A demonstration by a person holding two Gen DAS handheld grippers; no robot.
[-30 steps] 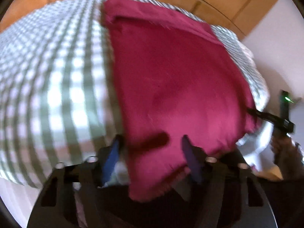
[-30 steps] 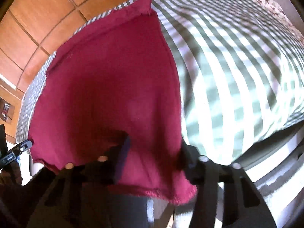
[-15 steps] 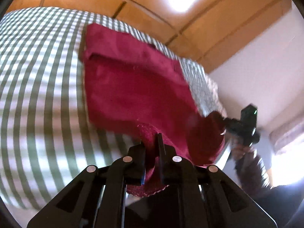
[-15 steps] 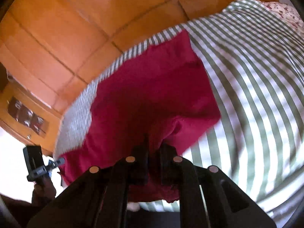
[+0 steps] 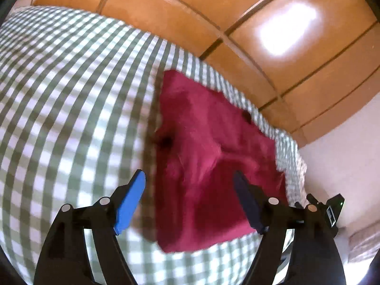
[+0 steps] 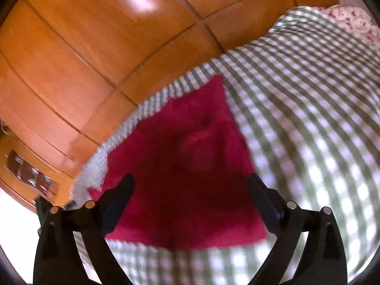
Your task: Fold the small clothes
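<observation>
A small dark red garment (image 5: 209, 161) lies folded over on the green-and-white checked bed cover (image 5: 59, 99). It also shows in the right wrist view (image 6: 187, 173). My left gripper (image 5: 190, 190) is open and empty above the garment's left side. My right gripper (image 6: 190, 192) is open and empty above its right side. The right gripper's body also shows at the far right of the left wrist view (image 5: 330, 211). Neither gripper touches the cloth. Both views are blurred.
Orange wooden wardrobe panels (image 5: 237, 23) stand behind the bed, also in the right wrist view (image 6: 95, 47). A floral pillow (image 6: 351, 21) lies at the far right. A white wall (image 5: 344, 154) is to the right of the bed.
Both grippers were shut on the garment's near edge half a second ago. They have carried it forward, opened and let go. The garment now lies folded on the bed.
</observation>
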